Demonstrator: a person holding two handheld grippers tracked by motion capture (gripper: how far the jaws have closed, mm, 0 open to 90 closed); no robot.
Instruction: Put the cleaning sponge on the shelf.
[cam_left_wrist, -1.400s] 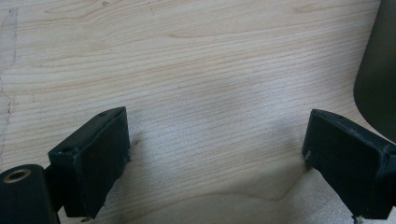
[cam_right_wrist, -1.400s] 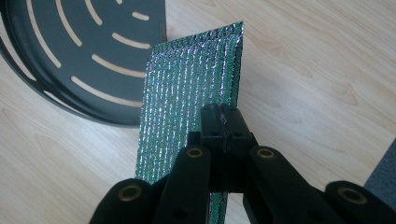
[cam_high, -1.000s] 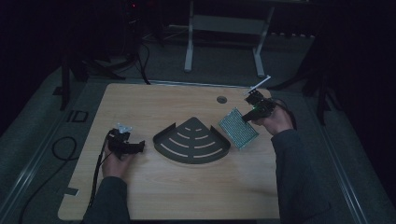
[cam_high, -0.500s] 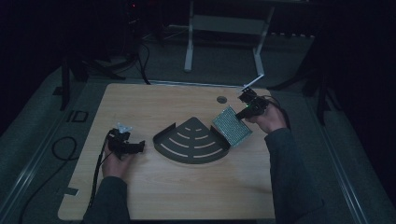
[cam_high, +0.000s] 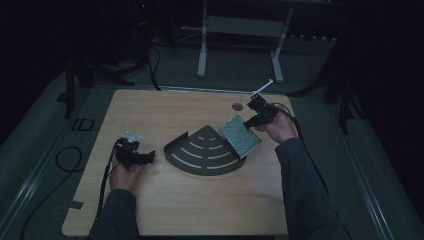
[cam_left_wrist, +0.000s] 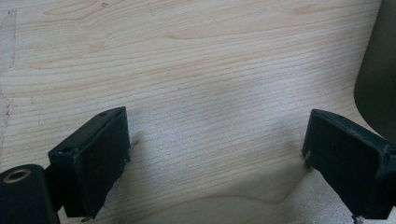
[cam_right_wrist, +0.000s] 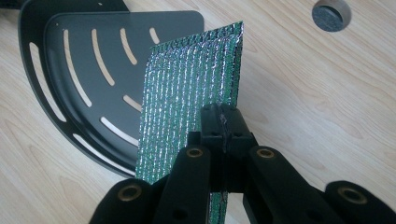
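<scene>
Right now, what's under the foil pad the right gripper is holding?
The foil pad hangs over the black slotted tray's edge and bare table. What lies directly behind it is hidden.

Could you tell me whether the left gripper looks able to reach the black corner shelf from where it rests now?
Probably yes: the left gripper stands open beside the black corner shelf, with bare table between them.

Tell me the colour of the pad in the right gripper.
Shiny green pad, ribbed silver; clearest in the right gripper view.
</scene>
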